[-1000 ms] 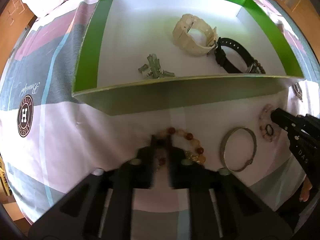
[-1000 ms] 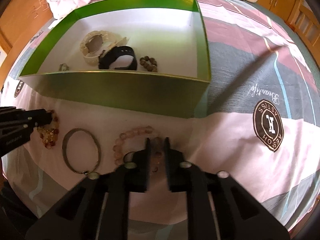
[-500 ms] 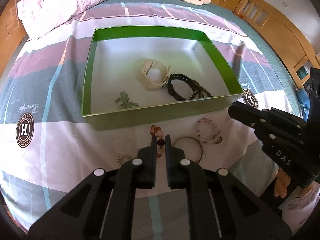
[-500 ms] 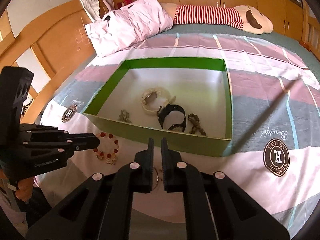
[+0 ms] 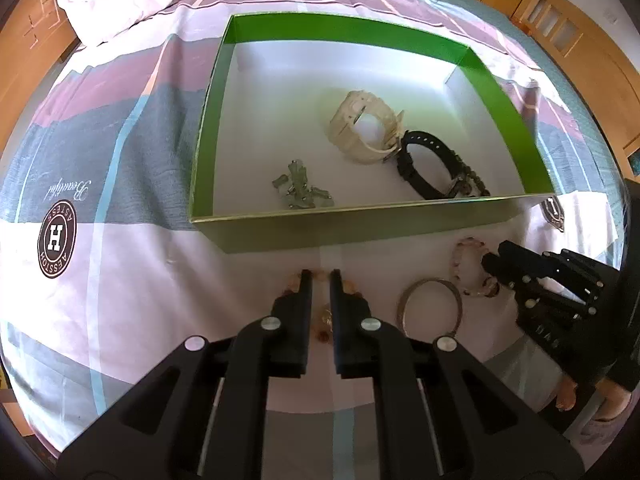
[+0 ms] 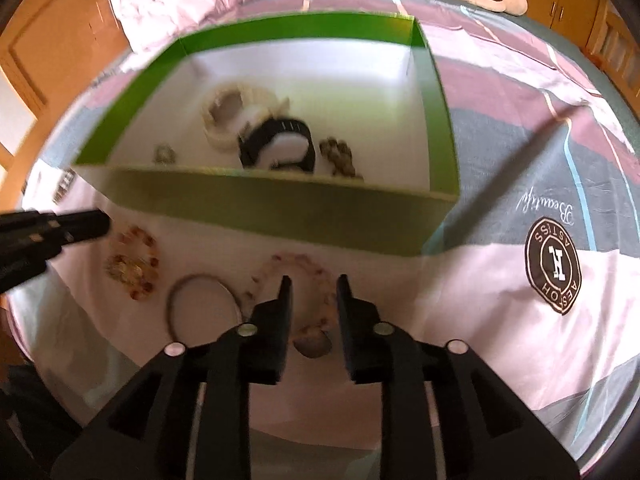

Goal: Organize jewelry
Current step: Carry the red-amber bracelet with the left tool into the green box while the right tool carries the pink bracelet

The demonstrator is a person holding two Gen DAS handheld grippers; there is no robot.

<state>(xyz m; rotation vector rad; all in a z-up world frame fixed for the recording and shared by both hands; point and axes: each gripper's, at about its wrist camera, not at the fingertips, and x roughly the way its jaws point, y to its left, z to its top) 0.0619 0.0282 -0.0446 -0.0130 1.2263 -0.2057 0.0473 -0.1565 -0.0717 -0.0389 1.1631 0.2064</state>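
Under my right gripper [image 6: 311, 282] lies the pale pink beaded bracelet [image 6: 298, 266], flat on the bedspread just in front of the box; the jaws have just been opening and now stand released, straddling its near arc without pressing it, which I read as lining up a pick. My left gripper [image 5: 319, 276] is clenched nearly closed above the amber and red beaded bracelet [image 6: 132, 258]; beads show on either side of the fingertips and in the slit, but I cannot tell whether the pads actually pinch one. Between the two bracelets rests the thin silver metal bangle [image 5: 430, 306], close beside the pink beads, so a sloppy closing could catch it too.

The green cardboard box with a white floor [image 5: 360, 226] sits just beyond, its near wall upright, so anything I lift must clear that rim; inside, the cream plastic watch [image 5: 366, 128] touches the black strap watch [image 5: 424, 168], a dark bead string [image 6: 340, 156] lies beside them, and a small pale green jade cluster [image 5: 300, 188] sits to the left; the far half of the floor is bare, good room for setting down. The striped bedspread [image 5: 132, 280] is soft, so beads may sink a little.
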